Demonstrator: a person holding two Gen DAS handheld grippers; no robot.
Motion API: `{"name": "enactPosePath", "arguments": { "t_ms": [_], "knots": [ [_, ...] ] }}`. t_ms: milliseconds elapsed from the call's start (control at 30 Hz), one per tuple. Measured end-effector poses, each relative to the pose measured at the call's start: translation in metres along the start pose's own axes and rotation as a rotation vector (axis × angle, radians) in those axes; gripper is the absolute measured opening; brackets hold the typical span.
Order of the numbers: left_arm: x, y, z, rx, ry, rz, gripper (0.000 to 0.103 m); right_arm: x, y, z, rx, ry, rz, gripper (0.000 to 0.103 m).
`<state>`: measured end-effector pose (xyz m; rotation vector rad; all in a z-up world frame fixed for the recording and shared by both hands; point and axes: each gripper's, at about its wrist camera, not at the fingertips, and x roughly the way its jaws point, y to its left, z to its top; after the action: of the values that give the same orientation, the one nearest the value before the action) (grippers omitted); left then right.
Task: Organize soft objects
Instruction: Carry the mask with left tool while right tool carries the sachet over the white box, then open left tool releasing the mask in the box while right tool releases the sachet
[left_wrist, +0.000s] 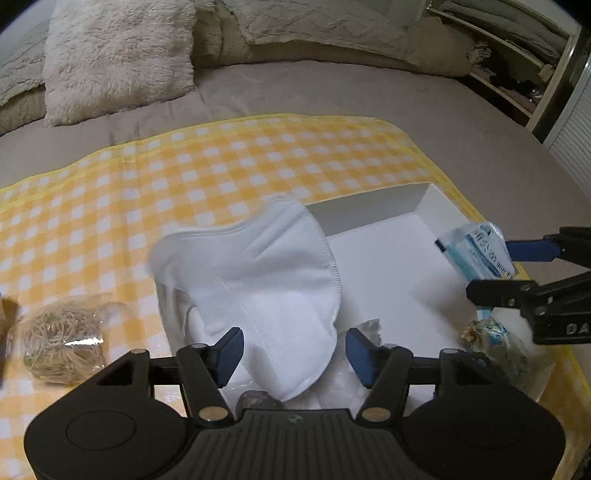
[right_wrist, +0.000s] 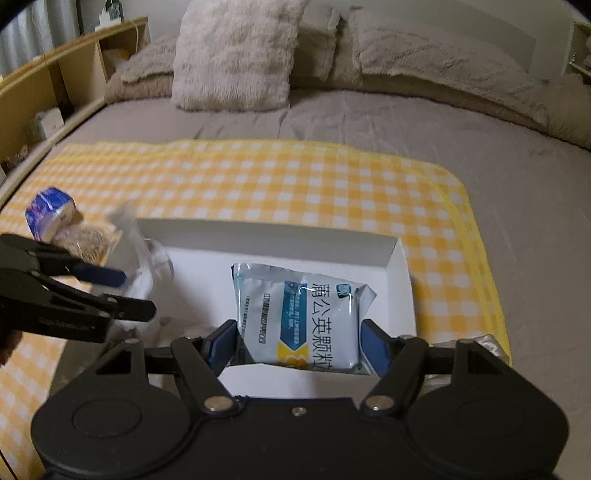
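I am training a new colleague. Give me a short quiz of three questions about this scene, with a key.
1. True or false: the white box stands on the checked cloth.
2. What is between the fingers of the right gripper? A) a sock B) a blue-and-white packet C) a sponge
3. Fill in: the white mask is between the fingers of the ___ gripper.
Key: 1 true; 2 B; 3 left gripper.
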<state>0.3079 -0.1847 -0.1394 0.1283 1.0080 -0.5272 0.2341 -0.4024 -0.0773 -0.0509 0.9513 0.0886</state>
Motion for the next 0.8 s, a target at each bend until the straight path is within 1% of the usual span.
{"name": "enactPosePath", "arguments": {
  "t_ms": [100, 267, 300, 333, 367, 400, 500, 633, 800],
  "knots": [
    [-0.001, 0.005, 0.0, -0.011, 0.0, 0.008, 0.065, 0.013, 0.0, 0.0, -0.009, 0.032, -0.006, 0.072],
    [-0.005, 0.014, 0.001, -0.026, -0.005, 0.03, 0.065, 0.03, 0.005, -0.002, -0.036, 0.089, -0.009, 0.073],
    [-0.006, 0.016, 0.001, -0.03, -0.006, 0.036, 0.065, 0.033, 0.006, -0.004, -0.044, 0.098, -0.019, 0.075],
    [-0.005, 0.017, 0.002, -0.034, -0.006, 0.04, 0.065, 0.037, 0.006, -0.004, -0.05, 0.104, -0.042, 0.079],
    [-0.005, 0.018, 0.002, -0.037, -0.006, 0.042, 0.066, 0.041, 0.007, -0.006, -0.053, 0.111, -0.07, 0.094],
    [-0.005, 0.019, 0.001, -0.039, -0.005, 0.042, 0.066, 0.043, 0.008, -0.008, -0.059, 0.121, -0.092, 0.102],
    [-0.006, 0.017, 0.0, -0.036, -0.003, 0.041, 0.072, 0.043, 0.008, -0.013, -0.087, 0.133, -0.106, 0.102],
    [-0.009, 0.011, -0.001, -0.026, -0.011, 0.038, 0.075, 0.037, 0.001, -0.013, -0.055, 0.136, -0.105, 0.102],
    [-0.019, 0.005, -0.003, -0.026, -0.03, 0.031, 0.079, 0.021, -0.002, -0.013, -0.014, 0.112, -0.102, 0.102]
  ]
}}
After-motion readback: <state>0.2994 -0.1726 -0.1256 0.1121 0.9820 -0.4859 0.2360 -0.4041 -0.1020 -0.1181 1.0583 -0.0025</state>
